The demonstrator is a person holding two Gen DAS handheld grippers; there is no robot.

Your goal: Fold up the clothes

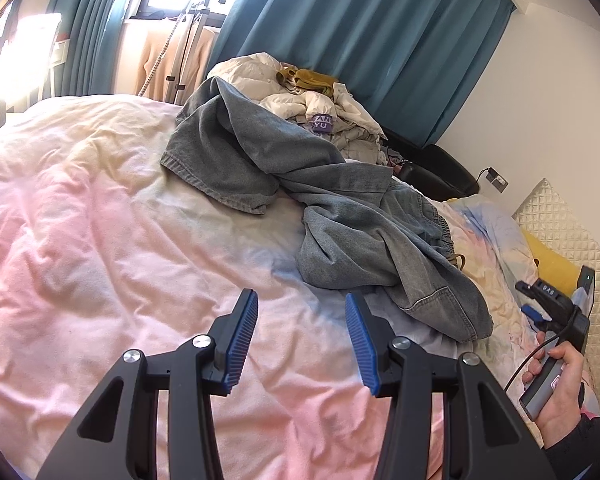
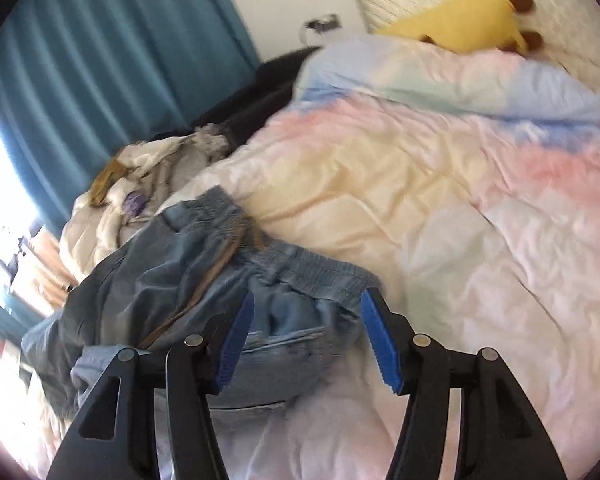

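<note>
A crumpled pair of blue-grey jeans (image 1: pixel 340 208) lies across the pastel duvet (image 1: pixel 100 240), its legs toward the window and its elastic waistband toward the headboard. My left gripper (image 1: pixel 300 296) hovers open over the duvet just short of the nearest denim fold, with nothing between its pads. In the right wrist view the jeans (image 2: pixel 180 264) sit low and left, the waistband bunched. My right gripper (image 2: pixel 308 294) stands open just above it; denim shows in the gap but the pads do not press it. The right gripper (image 1: pixel 540 304) also shows at the left wrist view's right edge, in a hand (image 1: pixel 556 392).
A heap of pale clothes (image 1: pixel 320 108) with a mustard piece sits behind the jeans by the teal curtains (image 1: pixel 380 40). A black chair (image 1: pixel 440 168) stands beyond the bed. A yellow plush (image 2: pixel 460 20) leans on the quilted headboard (image 2: pixel 560 8). The duvet (image 2: pixel 460 240) spreads rightward.
</note>
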